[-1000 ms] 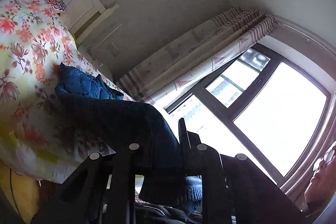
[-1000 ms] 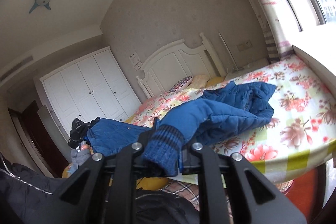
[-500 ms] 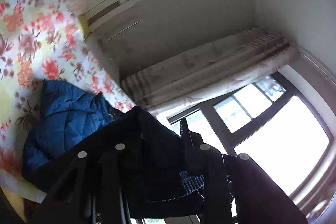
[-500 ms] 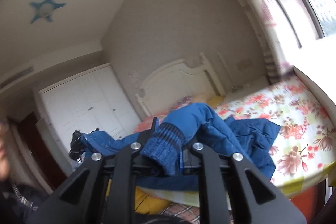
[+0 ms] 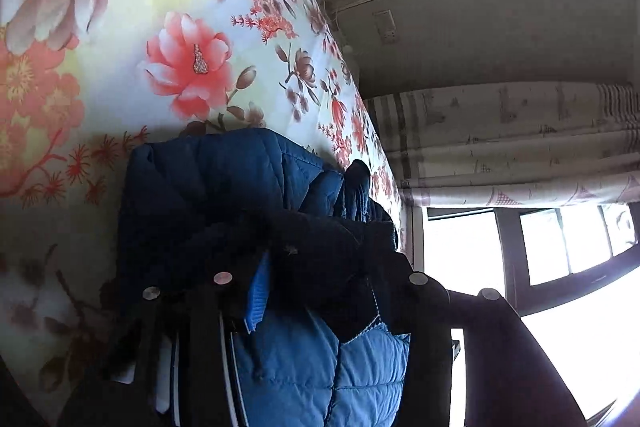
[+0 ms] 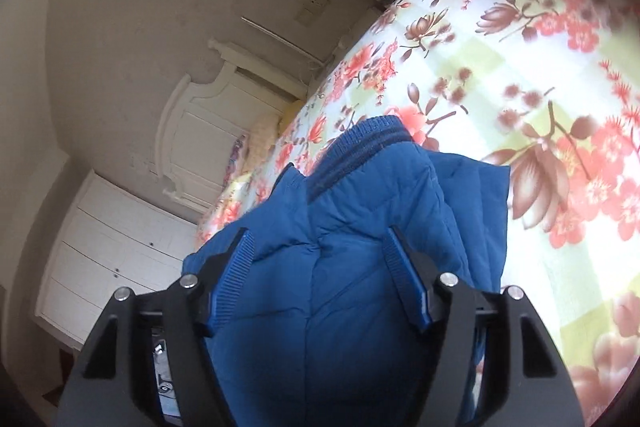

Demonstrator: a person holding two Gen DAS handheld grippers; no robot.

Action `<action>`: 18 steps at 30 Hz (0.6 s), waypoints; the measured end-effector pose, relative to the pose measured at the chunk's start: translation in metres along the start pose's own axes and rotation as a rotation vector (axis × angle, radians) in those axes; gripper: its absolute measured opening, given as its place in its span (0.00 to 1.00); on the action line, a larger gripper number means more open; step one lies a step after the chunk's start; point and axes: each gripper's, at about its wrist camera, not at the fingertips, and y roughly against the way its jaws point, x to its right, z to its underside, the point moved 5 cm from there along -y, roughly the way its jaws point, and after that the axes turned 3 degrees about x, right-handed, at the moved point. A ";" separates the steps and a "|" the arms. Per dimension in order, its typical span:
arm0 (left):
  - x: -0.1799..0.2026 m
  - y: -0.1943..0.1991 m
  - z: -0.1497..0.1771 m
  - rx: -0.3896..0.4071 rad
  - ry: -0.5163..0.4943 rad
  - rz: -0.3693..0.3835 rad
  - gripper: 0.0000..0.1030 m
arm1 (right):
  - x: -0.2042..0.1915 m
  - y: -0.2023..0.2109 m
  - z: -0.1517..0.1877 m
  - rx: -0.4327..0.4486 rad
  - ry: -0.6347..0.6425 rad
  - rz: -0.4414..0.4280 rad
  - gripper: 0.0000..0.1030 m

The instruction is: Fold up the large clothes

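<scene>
The right hand-held gripper (image 6: pixel 324 283) has its jaws spread wide, its ribbed blue pads (image 6: pixel 232 283) set on either side of a swell of blue quilted jacket (image 6: pixel 360 227) that fills the gap; whether the pads press the cloth cannot be told. The jacket is puffy, stitched in panels, with a ribbed knit collar striped dark and light blue at its far end. It lies bunched on a bed covered by a smooth sheet (image 6: pixel 540 67) printed with red and pink flowers on pale green and white.

The left hand-held gripper (image 5: pixel 316 279) is draped in the same jacket (image 5: pixel 224 179), dark in shadow; its jaw width cannot be told. Beyond stand a white carved headboard (image 6: pixel 200 131) and a striped curtain (image 5: pixel 520 147).
</scene>
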 end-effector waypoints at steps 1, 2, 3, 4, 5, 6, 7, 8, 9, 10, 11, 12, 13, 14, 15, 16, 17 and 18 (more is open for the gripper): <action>0.003 0.007 0.004 0.011 -0.025 -0.001 0.41 | 0.002 0.001 0.001 0.008 -0.005 -0.014 0.65; 0.012 0.014 0.009 0.025 -0.049 0.001 0.43 | 0.003 0.003 0.002 0.019 -0.010 -0.025 0.65; 0.019 0.030 0.015 0.055 -0.076 0.016 0.43 | 0.003 0.005 0.005 0.030 -0.005 -0.028 0.65; 0.025 0.048 0.018 0.096 -0.095 0.050 0.45 | 0.002 0.008 0.006 0.035 0.002 -0.026 0.65; 0.026 0.066 0.014 0.149 -0.095 0.078 0.62 | 0.001 0.012 0.009 0.040 0.014 -0.017 0.65; 0.025 0.079 0.010 0.198 -0.086 0.083 0.76 | -0.001 0.017 0.011 0.043 0.034 -0.005 0.67; 0.021 0.097 0.003 0.279 -0.072 0.058 0.94 | -0.004 0.022 0.013 0.047 0.062 0.002 0.68; 0.018 0.116 -0.005 0.360 -0.081 0.011 0.93 | -0.007 0.032 0.014 0.050 0.089 0.006 0.70; 0.019 0.120 -0.011 0.368 -0.104 -0.028 0.93 | -0.007 0.033 0.014 0.051 0.112 0.019 0.70; 0.022 0.120 -0.016 0.356 -0.136 -0.075 0.93 | -0.007 0.037 0.015 0.052 0.139 0.056 0.70; 0.024 0.119 -0.018 0.348 -0.154 -0.095 0.93 | -0.007 0.038 0.014 0.049 0.159 0.075 0.70; 0.030 0.113 -0.020 0.329 -0.197 -0.120 0.93 | -0.009 0.038 0.012 0.043 0.192 0.094 0.70; 0.036 0.105 -0.019 0.302 -0.245 -0.148 0.93 | -0.012 0.037 0.009 0.038 0.238 0.128 0.70; 0.040 0.097 -0.019 0.282 -0.284 -0.172 0.93 | -0.013 0.036 0.006 0.038 0.277 0.168 0.70; 0.048 0.082 -0.017 0.260 -0.351 -0.209 0.93 | -0.014 0.034 0.001 0.039 0.322 0.223 0.70; 0.055 0.066 -0.014 0.248 -0.415 -0.241 0.93 | -0.012 0.032 -0.005 0.034 0.344 0.250 0.71; 0.058 0.063 -0.008 0.240 -0.452 -0.256 0.93 | -0.011 0.028 -0.010 0.025 0.346 0.250 0.71; 0.064 0.050 -0.004 0.223 -0.514 -0.281 0.93 | -0.009 0.024 -0.014 0.015 0.340 0.243 0.71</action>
